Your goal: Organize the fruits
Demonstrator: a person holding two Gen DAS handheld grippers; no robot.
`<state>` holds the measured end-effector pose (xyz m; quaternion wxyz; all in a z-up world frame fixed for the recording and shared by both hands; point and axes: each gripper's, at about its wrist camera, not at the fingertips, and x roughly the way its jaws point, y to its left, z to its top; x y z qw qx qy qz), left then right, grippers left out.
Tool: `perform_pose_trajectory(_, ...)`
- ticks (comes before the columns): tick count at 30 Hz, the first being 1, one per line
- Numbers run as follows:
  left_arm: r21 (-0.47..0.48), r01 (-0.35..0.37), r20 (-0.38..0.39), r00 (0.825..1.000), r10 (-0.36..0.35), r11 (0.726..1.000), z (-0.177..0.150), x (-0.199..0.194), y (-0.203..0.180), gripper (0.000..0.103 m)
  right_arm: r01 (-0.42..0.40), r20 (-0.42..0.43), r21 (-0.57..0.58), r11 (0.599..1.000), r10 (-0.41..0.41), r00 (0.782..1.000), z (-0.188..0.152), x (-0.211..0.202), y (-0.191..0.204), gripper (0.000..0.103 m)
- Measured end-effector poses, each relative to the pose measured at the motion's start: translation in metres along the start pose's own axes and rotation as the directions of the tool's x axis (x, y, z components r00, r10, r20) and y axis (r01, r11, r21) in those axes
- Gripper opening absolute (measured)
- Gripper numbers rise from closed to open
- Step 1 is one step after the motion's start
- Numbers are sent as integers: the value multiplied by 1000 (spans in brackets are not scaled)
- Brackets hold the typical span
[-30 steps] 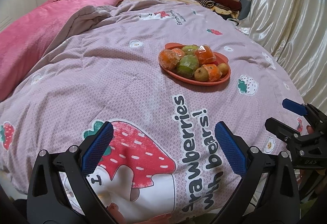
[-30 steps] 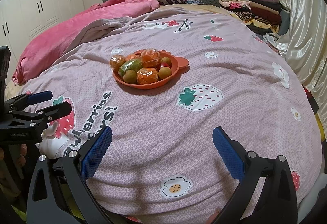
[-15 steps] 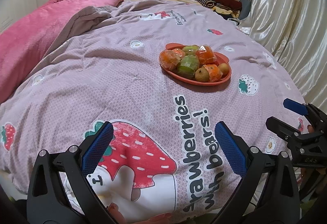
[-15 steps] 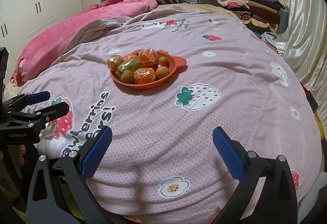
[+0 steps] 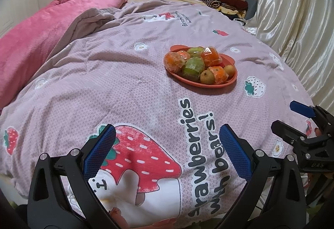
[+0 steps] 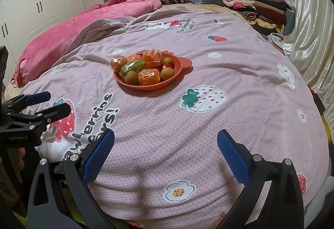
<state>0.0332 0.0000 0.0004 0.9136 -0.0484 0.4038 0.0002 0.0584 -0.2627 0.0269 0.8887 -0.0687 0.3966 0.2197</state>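
Currently | orange plate (image 6: 146, 86) of wrapped oranges and kiwis (image 6: 131, 77) is sitting mid-quilt, well ahead | left gripper (image 5: 167, 152) gaping empty, plate lying ahead-right | right gripper (image 6: 166, 154) gaping empty, plate lying ahead-left, seemingly nearer

We hold our left black two-finger gripper (image 5: 167, 151) low with its blue-padded fingers (image 5: 100, 150) spread wide and nothing between them. Our right black two-finger gripper (image 6: 166, 153) sits level beside it, fingers (image 6: 232, 156) equally wide apart, empty.
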Motion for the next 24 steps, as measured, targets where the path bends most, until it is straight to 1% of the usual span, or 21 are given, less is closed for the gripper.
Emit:
perform_pose_trajectory(8, -10, -34, -10, 999, 34, 999, 2, 2, 2, 93, 14, -2, -9, 1000, -14, 1000, 1, 4, 1, 98)
perform_pose_trajectory(11, -16, -58, 2, 998, 58, 998, 6, 2, 6, 93, 35, 13, -10, 999, -35, 999, 4, 6, -5, 98)
perform_pose_trajectory(13, -34, -58, 11, 998, 58, 998, 11, 2, 10, 93, 59, 21, -3, 998, -59, 998, 7, 11, -15, 98)
perform_pose_trajectory(14, -36, -53, 22, 998, 54, 998, 14, 1, 11, 93, 65, 21, 5, 998, -65, 998, 10, 14, -22, 98)
perform_pose_trajectory(16, -40, -32, 80, 996, 36, 999, 22, -6, 16, 93, 84, 33, 21, 996, -84, 996, 17, 20, -35, 98)
perform_pose_trajectory(17, -45, -19, 93, 995, 23, 999, 27, -7, 19, 93, 105, 35, 28, 994, -106, 994, 23, 26, -47, 98)
perform_pose_trajectory(18, -63, -20, 98, 995, 26, 998, 34, -4, 25, 93, 127, 34, 37, 991, -128, 991, 28, 32, -57, 98)
perform_pose_trajectory(20, -76, -72, 66, 995, 77, 995, 50, 11, 39, 93, 171, 37, 68, 983, -173, 984, 45, 49, -85, 98)
perform_pose_trajectory(21, -76, -123, 29, 992, 126, 989, 61, 28, 51, 93, 185, 21, 81, 979, -187, 982, 53, 59, -97, 98)
perform_pose_trajectory(22, -79, -133, 16, 991, 135, 988, 66, 38, 58, 93, 193, -3, 91, 977, -194, 981, 60, 71, -109, 98)
perform_pose_trajectory(23, -92, -141, -11, 990, 141, 986, 75, 57, 71, 93, 189, -28, 95, 977, -187, 982, 68, 86, -121, 98)
perform_pose_trajectory(24, -102, -150, -21, 989, 149, 983, 80, 68, 79, 93, 205, -61, 111, 972, -200, 978, 76, 106, -138, 98)
